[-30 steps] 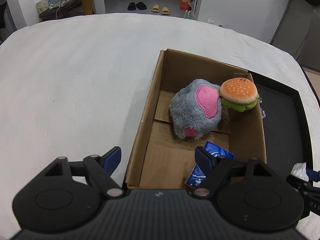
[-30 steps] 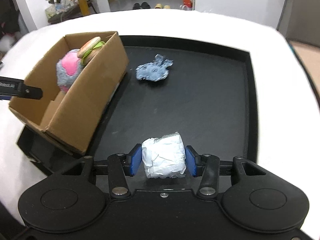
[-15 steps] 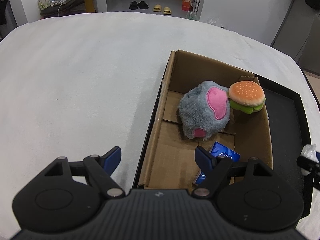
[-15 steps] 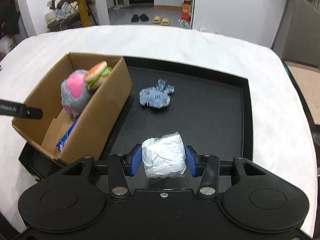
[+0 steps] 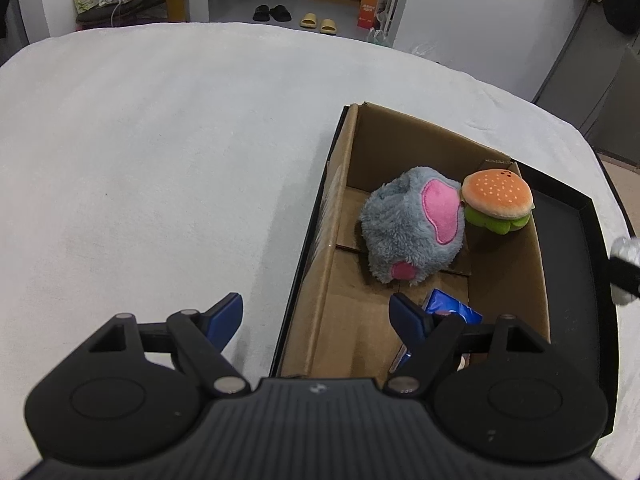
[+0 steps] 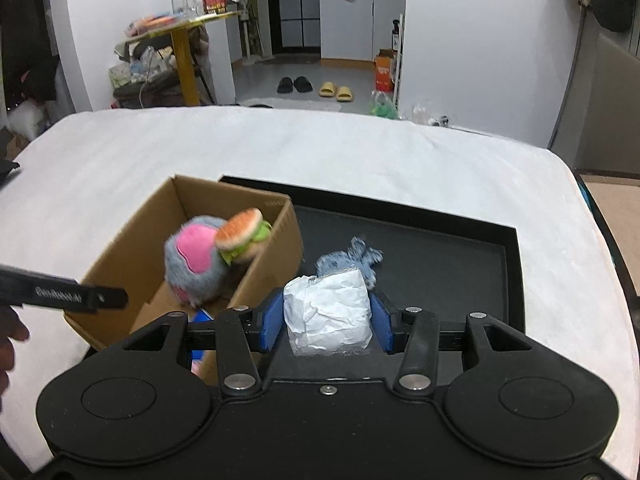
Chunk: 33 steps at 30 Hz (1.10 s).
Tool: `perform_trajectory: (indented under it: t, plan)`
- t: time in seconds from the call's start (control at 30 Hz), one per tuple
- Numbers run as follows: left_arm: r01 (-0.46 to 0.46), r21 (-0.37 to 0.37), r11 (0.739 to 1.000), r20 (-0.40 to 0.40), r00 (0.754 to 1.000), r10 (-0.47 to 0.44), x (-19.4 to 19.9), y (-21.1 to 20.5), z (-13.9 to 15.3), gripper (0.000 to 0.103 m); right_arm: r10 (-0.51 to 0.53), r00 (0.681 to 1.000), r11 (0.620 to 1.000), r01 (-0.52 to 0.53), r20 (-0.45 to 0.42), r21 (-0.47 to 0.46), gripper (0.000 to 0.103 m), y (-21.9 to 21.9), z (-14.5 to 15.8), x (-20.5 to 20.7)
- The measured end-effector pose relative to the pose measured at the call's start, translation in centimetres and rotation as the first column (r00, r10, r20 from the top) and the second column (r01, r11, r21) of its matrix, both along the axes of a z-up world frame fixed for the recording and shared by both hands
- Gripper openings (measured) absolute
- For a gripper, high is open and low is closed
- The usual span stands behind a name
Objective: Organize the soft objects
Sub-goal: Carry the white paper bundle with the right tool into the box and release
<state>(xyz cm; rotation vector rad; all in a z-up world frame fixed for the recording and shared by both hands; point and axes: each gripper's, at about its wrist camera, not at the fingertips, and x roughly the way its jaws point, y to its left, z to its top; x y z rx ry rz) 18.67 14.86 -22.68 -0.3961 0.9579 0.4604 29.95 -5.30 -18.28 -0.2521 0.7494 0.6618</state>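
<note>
A cardboard box [image 5: 344,216] [image 6: 276,240] stands at the left end of a black tray [image 6: 440,264] [image 5: 572,240]. Inside it lie a grey and pink plush [image 5: 408,228] [image 6: 196,264], a plush burger [image 5: 498,202] [image 6: 242,236] and a blue packet [image 5: 448,310]. My right gripper [image 6: 327,322] is shut on a white crumpled soft bundle [image 6: 326,312], held above the tray. A blue-grey cloth toy [image 6: 352,258] lies on the tray behind it. My left gripper [image 5: 316,318] is open and empty, straddling the box's near left wall.
White cloth covers the table [image 5: 160,160] around the tray. The left gripper's finger [image 6: 64,292] shows at the left of the right wrist view, near the box, with a hand [image 6: 10,340] below it. Slippers and furniture stand on the floor beyond.
My right gripper rose with the white bundle and tilted up, showing more of the room. The left gripper drifted left, so the box sits further right in its view.
</note>
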Motion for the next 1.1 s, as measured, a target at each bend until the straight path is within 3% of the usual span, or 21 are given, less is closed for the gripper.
perform_trajectory:
  t: [0.23, 0.47, 0.57, 0.8, 1.1]
  plan:
    - [0.027, -0.037, 0.999, 0.019, 0.999, -0.026, 0.3, 0.5, -0.4, 0.071, 0.049, 0.999, 0.998, -0.05, 0.018, 0.026, 0.046, 2.2, 0.7, -0.4]
    - [0.023, -0.09, 0.996, 0.02, 1.0, -0.021, 0.7, 2.2, -1.0, 0.039, 0.097, 0.995, 0.995, -0.097, 0.014, 0.024, 0.046, 4.9, 0.7, -0.6]
    - [0.017, -0.111, 0.994, 0.021, 1.0, -0.015, 0.6, 2.9, -1.2, 0.03, 0.128, 0.992, 0.991, -0.129, 0.019, 0.031, 0.046, 6.0, 0.9, -0.7]
    - [0.046, -0.17, 0.984, 0.036, 0.999, -0.041, 0.8, 3.3, -1.8, 0.026, 0.204, 0.979, 0.979, -0.204, -0.014, -0.017, 0.046, 8.8, 0.1, -0.9]
    - [0.075, -0.217, 0.973, 0.059, 0.996, -0.064, 0.1, 4.7, -2.1, 0.024, 0.214, 0.975, 0.966, -0.221, -0.062, -0.134, 0.046, 11.2, -2.0, -1.0]
